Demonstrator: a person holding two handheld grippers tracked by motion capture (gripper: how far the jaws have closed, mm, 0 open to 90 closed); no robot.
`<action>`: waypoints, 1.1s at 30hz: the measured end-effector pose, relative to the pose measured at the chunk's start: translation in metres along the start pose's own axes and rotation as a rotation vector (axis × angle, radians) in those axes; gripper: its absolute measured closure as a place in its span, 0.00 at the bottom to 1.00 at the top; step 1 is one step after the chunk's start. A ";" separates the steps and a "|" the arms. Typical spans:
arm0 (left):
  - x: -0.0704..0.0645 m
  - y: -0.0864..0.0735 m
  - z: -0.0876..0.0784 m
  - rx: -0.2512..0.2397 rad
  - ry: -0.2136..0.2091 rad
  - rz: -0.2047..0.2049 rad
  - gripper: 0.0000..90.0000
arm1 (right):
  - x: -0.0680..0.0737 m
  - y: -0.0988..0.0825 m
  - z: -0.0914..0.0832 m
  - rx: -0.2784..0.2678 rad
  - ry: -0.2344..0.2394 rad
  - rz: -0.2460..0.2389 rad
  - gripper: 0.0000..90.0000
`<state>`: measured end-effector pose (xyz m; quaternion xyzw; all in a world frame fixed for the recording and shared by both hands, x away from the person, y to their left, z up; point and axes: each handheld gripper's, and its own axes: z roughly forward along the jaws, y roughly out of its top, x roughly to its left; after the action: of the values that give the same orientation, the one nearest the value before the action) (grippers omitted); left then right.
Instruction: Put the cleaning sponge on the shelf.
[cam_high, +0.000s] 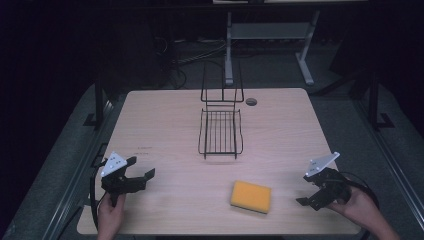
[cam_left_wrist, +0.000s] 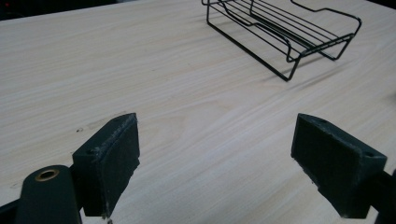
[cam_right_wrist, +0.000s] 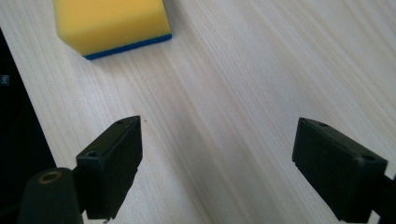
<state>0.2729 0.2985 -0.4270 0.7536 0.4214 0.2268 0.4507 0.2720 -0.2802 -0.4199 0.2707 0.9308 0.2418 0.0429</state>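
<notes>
High view | yellow rectangular foam sponge with blue underside (cam_high: 251, 196) lay flat, long axis pointing toward right gripper (cam_high: 311, 196), jaws apart, empty, nearer claw | left gripper (cam_high: 141, 172) jaws apart, empty, well apart, facing black wire rack (cam_high: 220, 134)

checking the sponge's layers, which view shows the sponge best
The right gripper view: the sponge lies close, its yellow top and blue bottom layer clear, though cropped at the frame's top. The high view shows the whole sponge, small, on the table.
</notes>
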 end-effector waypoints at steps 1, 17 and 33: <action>0.000 0.000 0.000 0.000 0.000 0.000 0.16 | 0.000 0.000 0.000 0.000 0.000 0.000 0.18; -0.003 -0.002 -0.002 0.013 -0.007 0.018 0.16 | 0.005 0.016 -0.002 -0.011 0.003 -0.030 0.17; -0.002 -0.001 -0.004 -0.001 -0.009 0.014 0.16 | 0.012 0.029 -0.005 -0.015 0.018 -0.070 0.17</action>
<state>0.2683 0.2995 -0.4259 0.7571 0.4140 0.2269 0.4515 0.2749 -0.2543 -0.4013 0.2352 0.9383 0.2495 0.0448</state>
